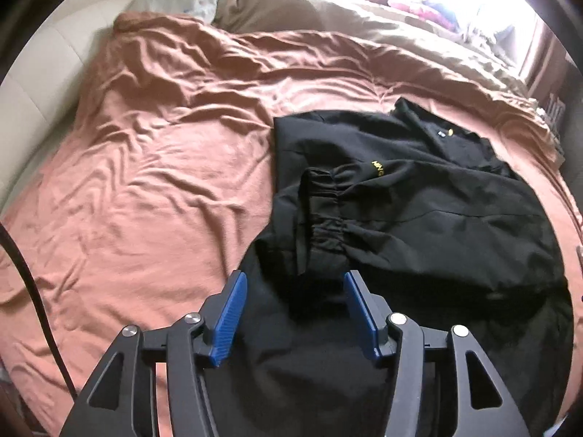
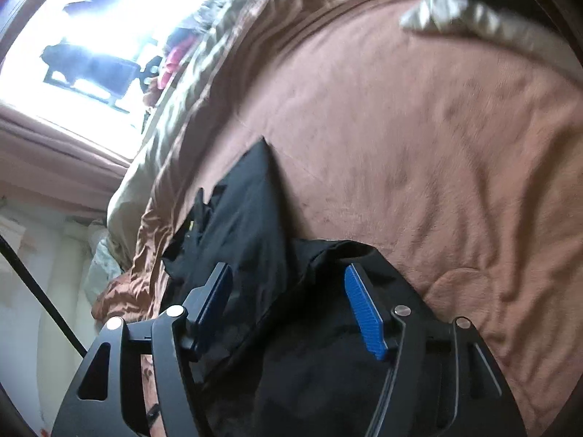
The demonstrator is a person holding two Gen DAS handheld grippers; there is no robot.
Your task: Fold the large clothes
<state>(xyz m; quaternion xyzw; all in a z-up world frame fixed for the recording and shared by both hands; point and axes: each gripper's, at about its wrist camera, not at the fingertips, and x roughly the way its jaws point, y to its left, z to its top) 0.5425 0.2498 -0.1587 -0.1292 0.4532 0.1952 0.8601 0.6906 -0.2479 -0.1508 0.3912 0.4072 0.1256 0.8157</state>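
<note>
the black jacket [image 1: 419,204] lies on the rumpled rust-coloured bedspread [image 1: 145,167], partly folded, with one sleeve brought across the body so its gathered elastic cuff [image 1: 328,215] sits on top near the middle. the left gripper [image 1: 295,284] hangs above the near edge of the garment with its blue pads [image 1: 229,317] apart and nothing pinched between them; the right gripper [image 2: 288,276] is likewise spread over the black cloth, and the fabric seen between its pads looks to lie below them, not clamped. the main risk, as i judge it, is a bad pinch on the next grab: the cloth is slippery-looking and layered, so jaws closing here could catch only the top layer, or the sleeve alone, and drag the fold already made out of line. closing too deep could also snag the bedspread under the jacket and pull it up with the garment. the right wrist view is smeared, so where exactly the hem lies on that side is hard to tell, and a grab aimed by guess could miss the corner. uneven lifts by the two hands would skew the fold.
</note>
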